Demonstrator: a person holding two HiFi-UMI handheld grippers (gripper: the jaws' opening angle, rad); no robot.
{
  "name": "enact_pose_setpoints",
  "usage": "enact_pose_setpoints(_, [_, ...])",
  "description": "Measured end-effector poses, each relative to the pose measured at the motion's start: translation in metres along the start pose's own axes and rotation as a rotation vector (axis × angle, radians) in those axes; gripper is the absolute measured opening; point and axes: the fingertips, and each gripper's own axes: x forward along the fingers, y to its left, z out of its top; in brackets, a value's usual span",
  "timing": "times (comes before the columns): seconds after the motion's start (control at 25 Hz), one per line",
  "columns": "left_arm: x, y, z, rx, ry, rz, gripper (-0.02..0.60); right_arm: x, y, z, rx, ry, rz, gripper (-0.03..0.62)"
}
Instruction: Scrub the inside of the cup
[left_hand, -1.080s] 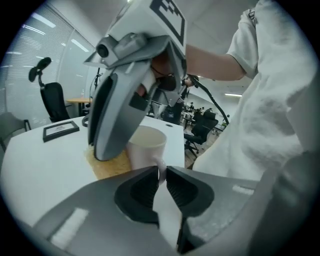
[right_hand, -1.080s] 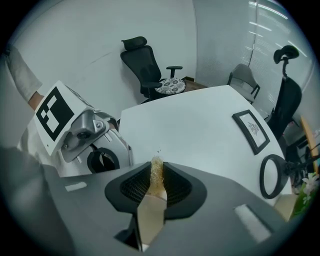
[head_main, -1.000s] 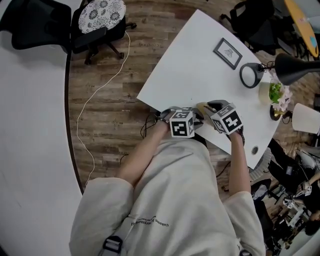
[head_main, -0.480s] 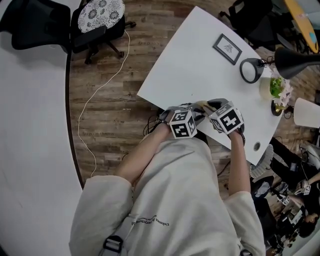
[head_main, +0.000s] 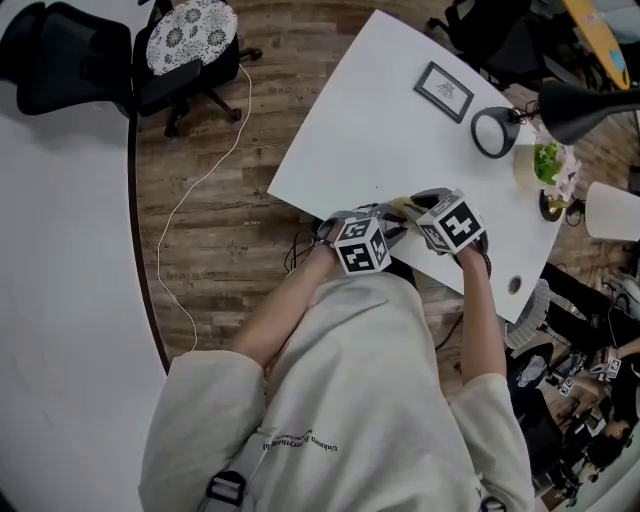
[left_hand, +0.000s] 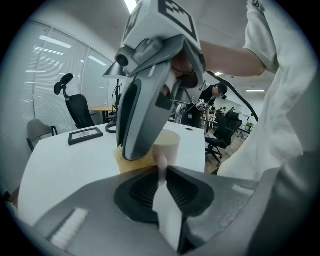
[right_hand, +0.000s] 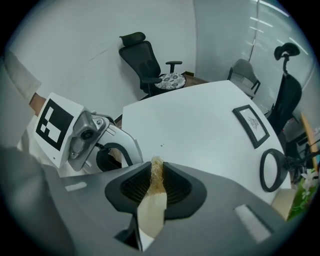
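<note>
At the near edge of the white table (head_main: 390, 130) my two grippers meet. My left gripper (left_hand: 161, 167) is shut on the thin rim of a cream cup (left_hand: 169, 144), which stands just past its jaws. My right gripper (right_hand: 157, 172) is shut on a yellow fibrous sponge (right_hand: 157, 181). In the left gripper view the right gripper's grey finger (left_hand: 142, 115) presses that sponge (left_hand: 131, 161) against the cup's side; the cup's inside is hidden. In the head view the left gripper (head_main: 378, 225) and right gripper (head_main: 425, 207) nearly touch, with a yellowish bit of sponge (head_main: 405, 207) between them.
A black picture frame (head_main: 444, 90), a black ring-shaped base (head_main: 494, 132), a black lamp head (head_main: 585, 105) and a small plant (head_main: 548, 165) sit at the table's far right. Office chairs (head_main: 190, 45) and a white cable (head_main: 200, 180) are on the wooden floor to the left.
Both grippers stay pressed together at the table's near edge, shifting only slightly. The head view has drifted a little, so the table sits higher and further left in it.
</note>
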Motion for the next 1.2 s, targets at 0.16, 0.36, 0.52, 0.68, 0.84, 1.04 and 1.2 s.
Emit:
enact_pose_setpoints(0.16, [0.001, 0.0, 0.0, -0.003, 0.002, 0.005, 0.051, 0.007, -0.008, 0.0, 0.02, 0.036, 0.048, 0.095])
enact_pose_setpoints(0.36, [0.001, 0.0, 0.001, -0.009, 0.002, 0.016, 0.051, 0.005, -0.021, -0.001, 0.062, 0.001, 0.059, 0.095])
enact_pose_setpoints(0.52, [0.001, -0.001, 0.0, -0.015, 0.002, 0.026, 0.051, 0.004, -0.033, -0.003, 0.124, -0.047, 0.047, 0.095])
enact_pose_setpoints(0.68, [0.001, 0.0, 0.0, -0.019, 0.001, 0.036, 0.051, -0.003, -0.053, -0.007, 0.186, -0.1, 0.006, 0.095])
enact_pose_setpoints(0.84, [0.001, 0.001, -0.001, -0.036, 0.0, 0.039, 0.052, -0.011, -0.066, -0.016, 0.223, -0.13, -0.025, 0.095])
enact_pose_setpoints(1.04, [0.001, 0.002, -0.001, -0.052, 0.002, 0.039, 0.054, -0.013, -0.081, -0.031, 0.275, -0.16, -0.044, 0.095])
enact_pose_setpoints(1.2, [0.001, 0.002, -0.001, -0.053, 0.005, 0.047, 0.055, -0.016, -0.088, -0.044, 0.322, -0.196, -0.049, 0.096])
